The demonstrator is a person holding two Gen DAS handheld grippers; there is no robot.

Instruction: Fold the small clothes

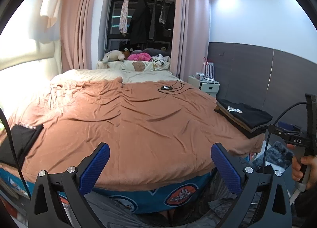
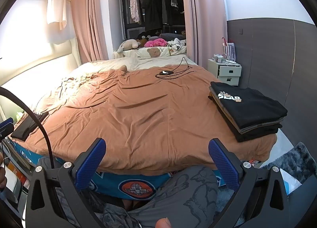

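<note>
Rumpled brown blanket (image 1: 128, 120) covers the bed, folded stack (image 2: 247, 109) at its right edge.

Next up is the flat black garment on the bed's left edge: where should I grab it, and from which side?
Take the flat black garment by its near corner, coming in with the left gripper, which looks closer to it. It lies flat on the brown blanket, so pinch low at an edge rather than pressing on its middle. Both grippers are open and empty.

Pink curtains (image 2: 87, 19), grey-panelled wall (image 2: 267, 53)
</note>
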